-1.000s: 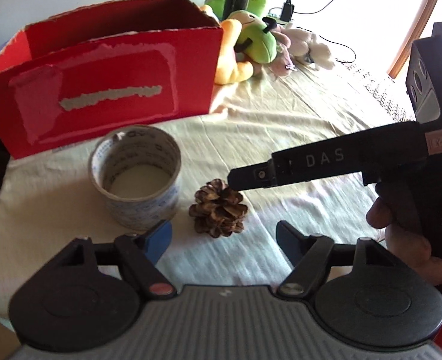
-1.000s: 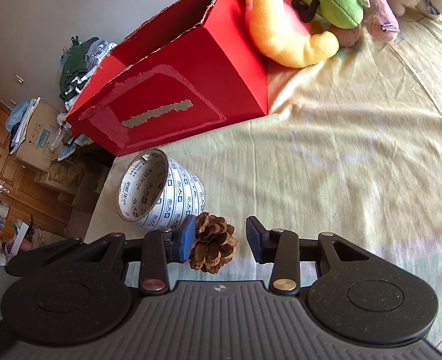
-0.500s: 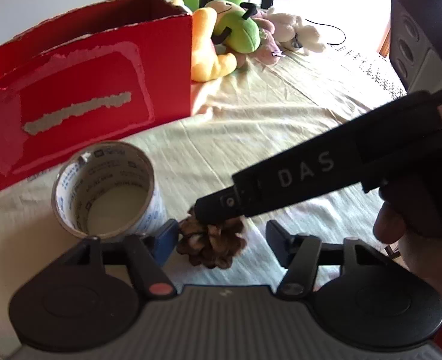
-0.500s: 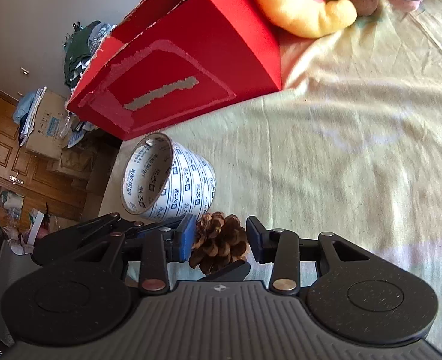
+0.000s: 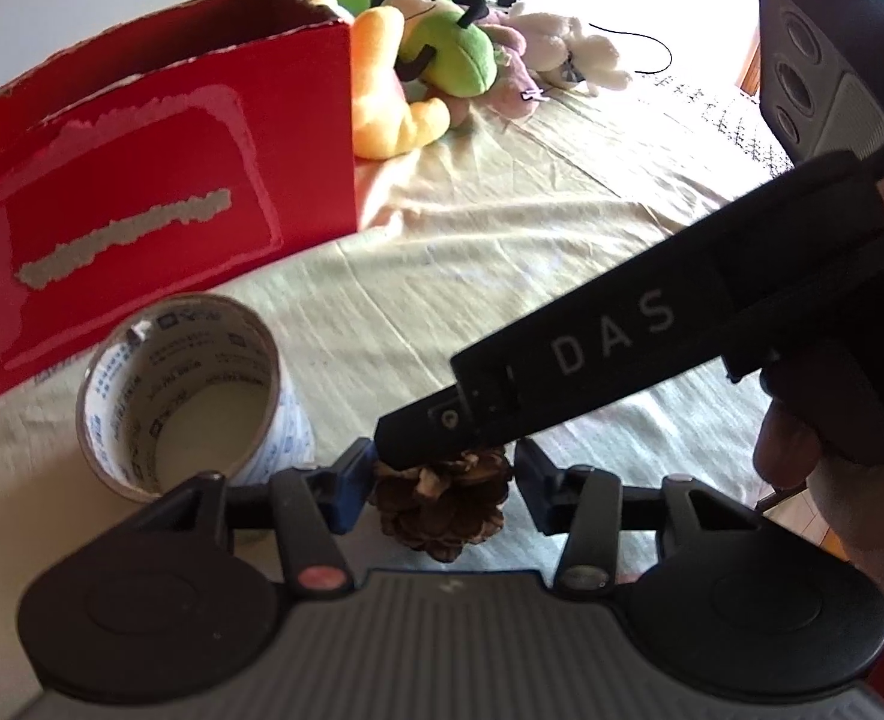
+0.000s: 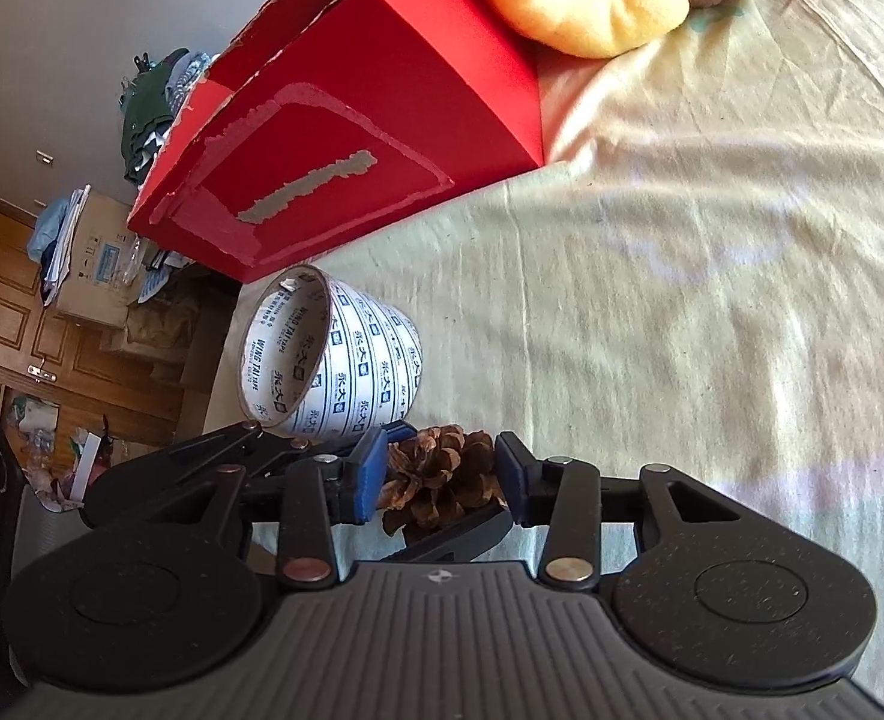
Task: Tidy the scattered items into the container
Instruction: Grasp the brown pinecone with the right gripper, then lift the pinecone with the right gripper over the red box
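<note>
A pinecone (image 5: 442, 510) sits between the closing jaws of the left gripper (image 5: 442, 483), the right gripper (image 5: 592, 360) slanting over it. Beside it stands a tape roll (image 5: 192, 390), a red box (image 5: 153, 180) behind on the cloth (image 5: 532, 228).
</note>
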`<state>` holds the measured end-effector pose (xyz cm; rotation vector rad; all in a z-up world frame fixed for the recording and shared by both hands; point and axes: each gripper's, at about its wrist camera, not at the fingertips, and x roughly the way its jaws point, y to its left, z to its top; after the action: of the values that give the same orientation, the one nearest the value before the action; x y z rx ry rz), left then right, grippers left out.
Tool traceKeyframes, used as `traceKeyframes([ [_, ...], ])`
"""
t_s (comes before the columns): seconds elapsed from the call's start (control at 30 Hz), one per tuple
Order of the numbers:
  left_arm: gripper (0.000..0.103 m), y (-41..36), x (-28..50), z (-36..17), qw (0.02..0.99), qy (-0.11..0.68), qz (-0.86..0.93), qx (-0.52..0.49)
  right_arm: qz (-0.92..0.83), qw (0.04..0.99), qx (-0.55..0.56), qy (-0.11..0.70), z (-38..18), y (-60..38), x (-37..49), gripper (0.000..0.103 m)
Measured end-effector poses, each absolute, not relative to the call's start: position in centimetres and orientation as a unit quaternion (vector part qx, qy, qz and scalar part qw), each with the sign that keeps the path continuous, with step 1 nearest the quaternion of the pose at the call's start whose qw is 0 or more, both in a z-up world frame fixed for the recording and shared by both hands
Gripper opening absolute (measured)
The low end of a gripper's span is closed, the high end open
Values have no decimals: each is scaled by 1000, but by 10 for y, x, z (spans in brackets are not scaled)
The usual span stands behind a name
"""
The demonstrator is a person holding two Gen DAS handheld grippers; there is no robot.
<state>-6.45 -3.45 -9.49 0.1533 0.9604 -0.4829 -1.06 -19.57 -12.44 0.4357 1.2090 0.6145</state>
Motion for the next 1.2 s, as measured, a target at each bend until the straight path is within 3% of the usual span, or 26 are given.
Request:
traceKeyframes([
  [0.13, 50, -36, -67, -96, 860, 448, -232, 82, 275, 753, 211, 559, -126, -204, -14, 53],
  [0.23, 54, -33, -67, -97, 862, 445, -231, 78, 276, 752, 207, 562, -127, -205, -17, 49],
  [0.33, 57, -32, -68, -100, 862, 445, -229, 77, 282, 751, 218, 556, -126, -207, -18, 37],
  [0.5, 56, -29, -81, -93, 866, 434, -228, 103, 282, 753, 220, 553, -126, -206, -18, 37],
  [0.6, 46, -28, -81, -98, 854, 453, -233, 102, 283, 749, 222, 556, -127, -205, -18, 38],
  [0.97, 46, -34, -76, -102, 857, 450, -233, 96, 276, 757, 214, 553, -124, -207, -18, 46],
  [1.2, 45, -38, -72, -102, 854, 450, -242, 104, 273, 766, 199, 547, -121, -206, -18, 41],
])
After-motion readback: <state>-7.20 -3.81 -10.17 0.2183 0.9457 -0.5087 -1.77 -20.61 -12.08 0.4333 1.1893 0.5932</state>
